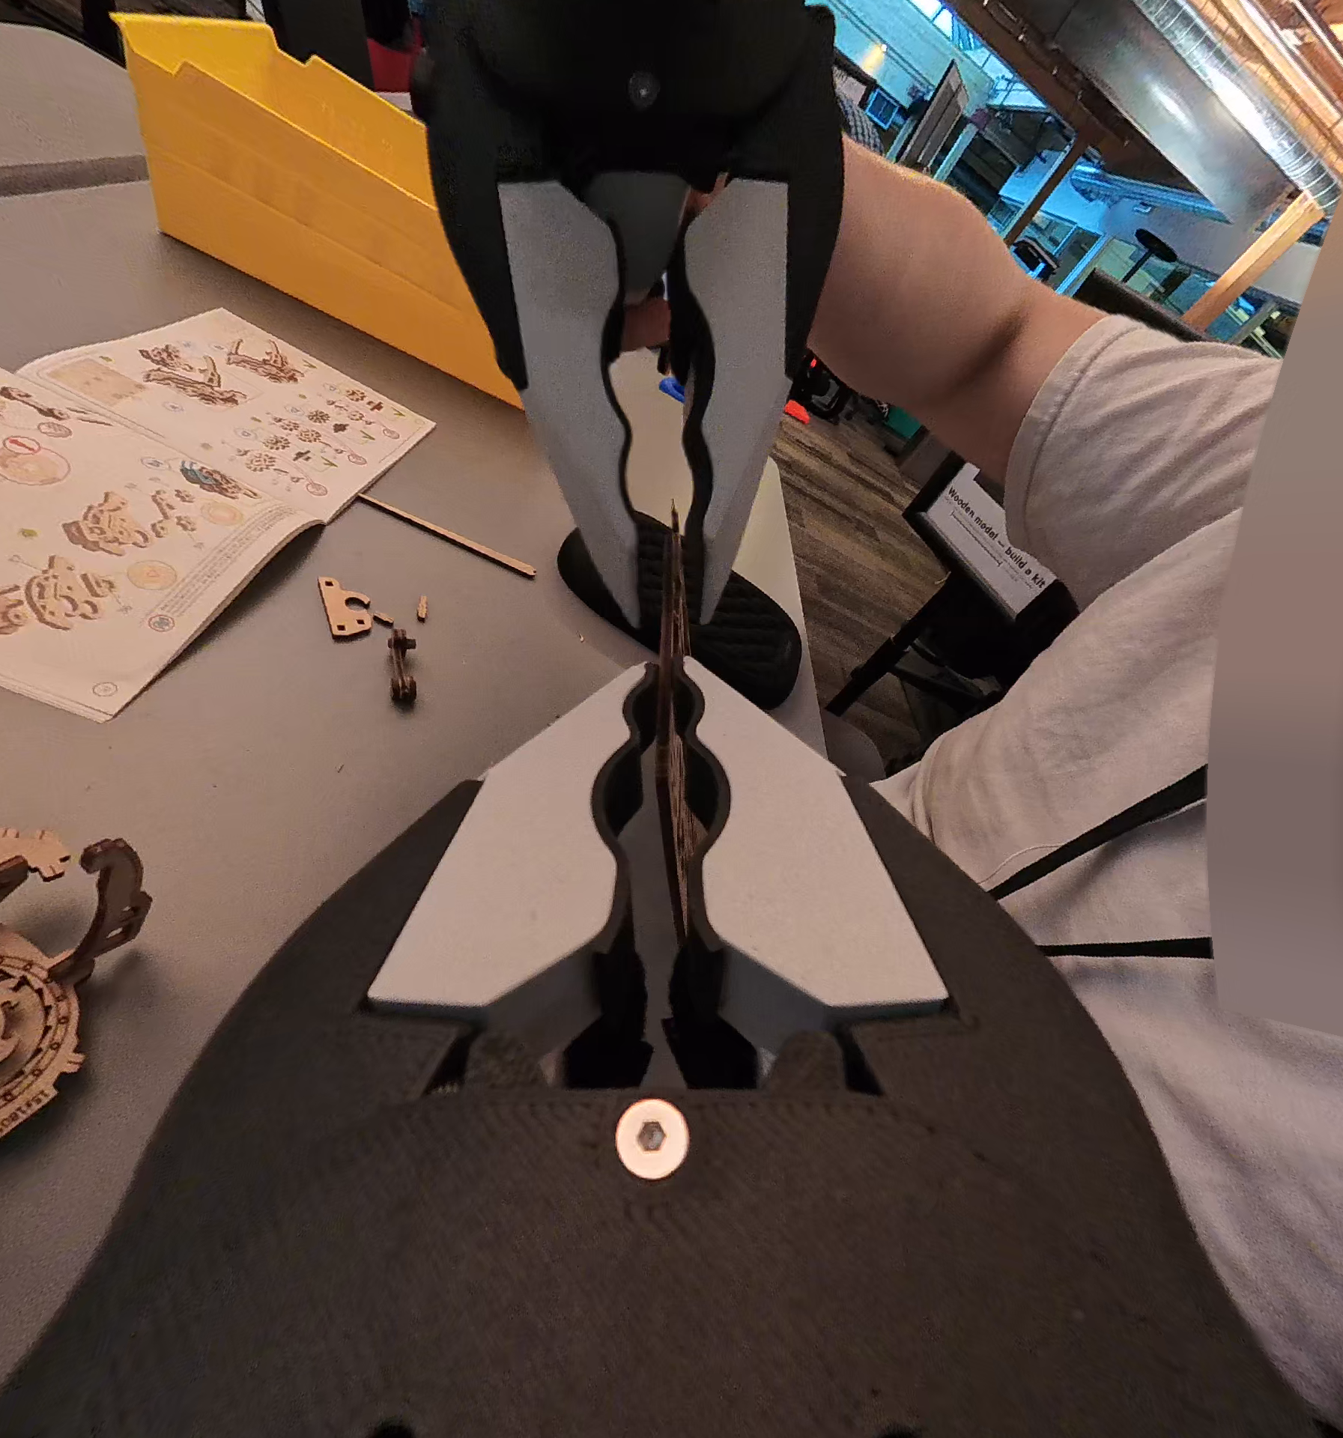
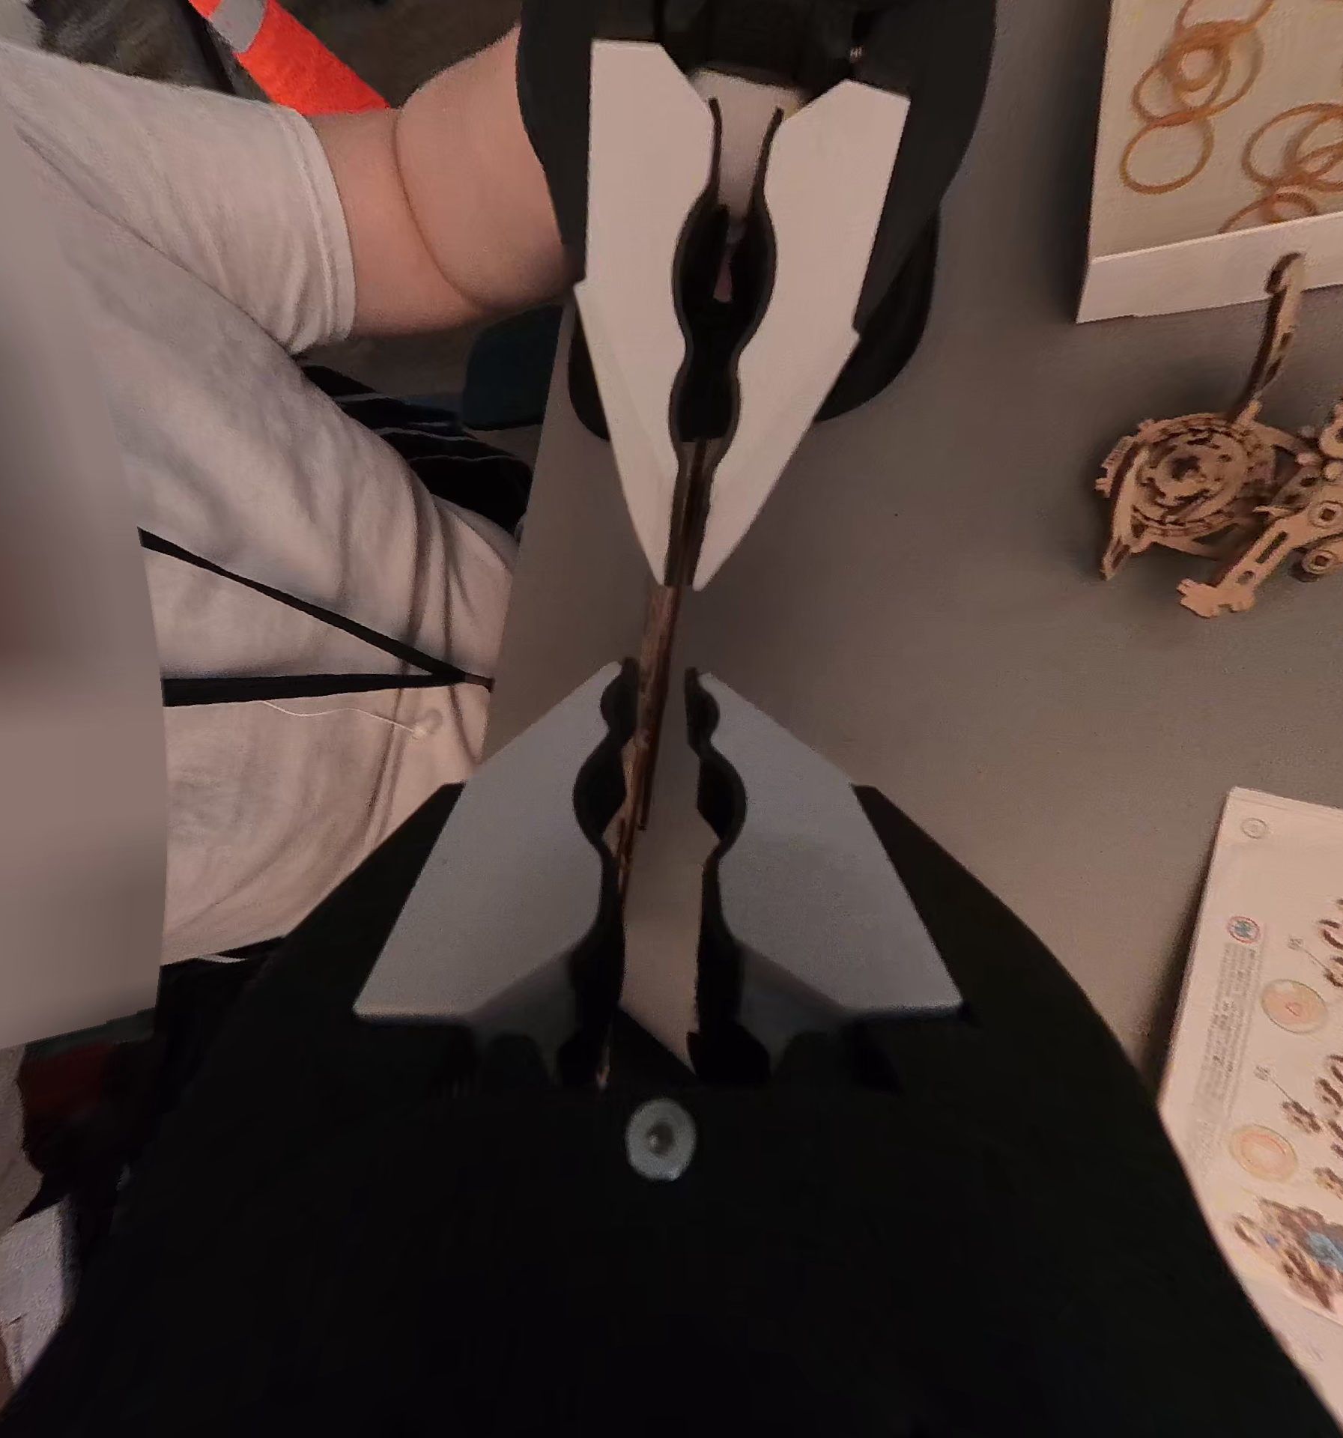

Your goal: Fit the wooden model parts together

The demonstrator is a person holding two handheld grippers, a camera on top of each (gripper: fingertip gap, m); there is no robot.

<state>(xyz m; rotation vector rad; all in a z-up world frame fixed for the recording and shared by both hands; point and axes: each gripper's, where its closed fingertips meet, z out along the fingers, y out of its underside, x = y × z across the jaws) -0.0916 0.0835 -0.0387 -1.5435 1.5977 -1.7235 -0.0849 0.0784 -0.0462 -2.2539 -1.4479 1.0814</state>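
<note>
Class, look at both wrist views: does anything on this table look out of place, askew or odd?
Nothing is damaged or spilled. Small wooden pieces lie scattered beside the open instruction booklet, apart from the part-built wooden model. The thin wooden sheet is held edge-on between the left gripper and right gripper.

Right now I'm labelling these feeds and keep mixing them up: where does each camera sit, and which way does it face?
Left wrist view: on the left gripper, looking along its fingers across the grey table at the right gripper; a bare arm and white shirt show.
Right wrist view: on the right gripper, looking down at the table toward the left gripper; an arm and shirt show at left.
Shared: the thin wooden piece edge-on between both grippers, the instruction booklet, the partly built wooden model.
</note>
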